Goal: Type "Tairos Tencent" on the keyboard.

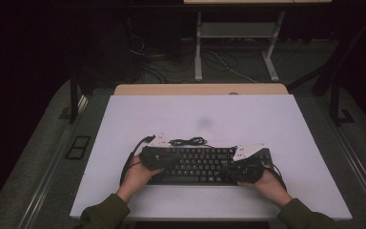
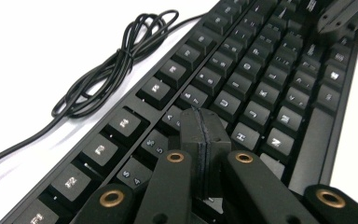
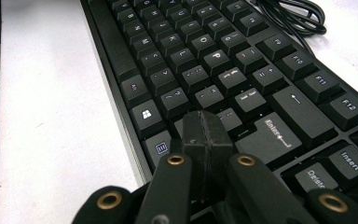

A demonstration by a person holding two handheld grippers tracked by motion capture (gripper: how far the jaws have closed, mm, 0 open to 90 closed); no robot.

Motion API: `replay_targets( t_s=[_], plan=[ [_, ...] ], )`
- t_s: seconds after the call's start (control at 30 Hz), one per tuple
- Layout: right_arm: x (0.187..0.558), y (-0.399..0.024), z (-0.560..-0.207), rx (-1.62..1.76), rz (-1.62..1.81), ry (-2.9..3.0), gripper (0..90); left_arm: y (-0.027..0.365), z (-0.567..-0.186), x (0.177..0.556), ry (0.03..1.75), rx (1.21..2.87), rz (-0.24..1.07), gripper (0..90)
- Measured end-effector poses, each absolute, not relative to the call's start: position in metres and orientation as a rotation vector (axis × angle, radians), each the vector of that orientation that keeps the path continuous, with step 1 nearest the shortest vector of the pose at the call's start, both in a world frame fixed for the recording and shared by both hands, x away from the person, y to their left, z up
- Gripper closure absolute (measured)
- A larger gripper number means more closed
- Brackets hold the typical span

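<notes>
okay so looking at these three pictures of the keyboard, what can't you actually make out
- Keys beneath the shut left gripper: left gripper view, its own jaws cover them.
- Keys under the shut right gripper: right gripper view, same cause.
- Keyboard legends: high view, too small.
- Cable plug end: left gripper view, cut off by the left edge.

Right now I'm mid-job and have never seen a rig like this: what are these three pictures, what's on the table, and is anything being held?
No robot here: a person holds a hand-held two-jaw gripper in each hand. The high view looks down on a white table from the person's side. On it lies a black keyboard with its coiled cable just behind. The left gripper sits over the keyboard's left end, the right gripper over its right end. The other two pictures come from cameras riding on each gripper, looking along its jaws. In both, the jaws are pressed together above the keys with nothing between them, so nothing is held.
</notes>
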State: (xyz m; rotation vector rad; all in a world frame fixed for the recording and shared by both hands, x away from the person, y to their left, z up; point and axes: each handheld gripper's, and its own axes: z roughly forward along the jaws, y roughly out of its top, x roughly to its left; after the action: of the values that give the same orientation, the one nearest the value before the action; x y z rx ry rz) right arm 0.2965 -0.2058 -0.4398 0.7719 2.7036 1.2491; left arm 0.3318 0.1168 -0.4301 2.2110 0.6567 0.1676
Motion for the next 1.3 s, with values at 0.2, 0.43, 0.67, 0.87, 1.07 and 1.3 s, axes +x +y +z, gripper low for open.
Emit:
replay_targets(
  t_s=[0.2, 0.43, 0.67, 0.87, 1.07, 1.3],
  plan=[
    [0.297, -0.206, -0.440, 0.771, 1.249, 2.704, 89.0, 0.125, -0.424, 0.332, 0.673, 2.159, 0.157, 85.5],
    [0.297, -0.206, -0.440, 0.770, 1.249, 2.704, 89.0, 0.135, -0.416, 0.328, 0.682, 2.113, 0.173, 63.9],
    [0.297, -0.206, -0.440, 0.771, 1.247, 2.704, 89.0, 0.148, -0.416, 0.324, 0.686, 2.085, 0.188, 42.3],
    [0.297, -0.206, -0.440, 0.773, 1.247, 2.704, 89.0, 0.155, -0.418, 0.321, 0.698, 2.089, 0.230, 19.9],
    [0.297, -0.205, -0.439, 0.769, 1.243, 2.701, 89.0, 0.156, -0.419, 0.317, 0.701, 2.082, 0.222, 18.0],
    [0.297, -0.208, -0.430, 0.768, 1.288, 2.661, 86.2, 0.156, -0.420, 0.316, 0.697, 2.079, 0.215, 18.1]
  ],
)
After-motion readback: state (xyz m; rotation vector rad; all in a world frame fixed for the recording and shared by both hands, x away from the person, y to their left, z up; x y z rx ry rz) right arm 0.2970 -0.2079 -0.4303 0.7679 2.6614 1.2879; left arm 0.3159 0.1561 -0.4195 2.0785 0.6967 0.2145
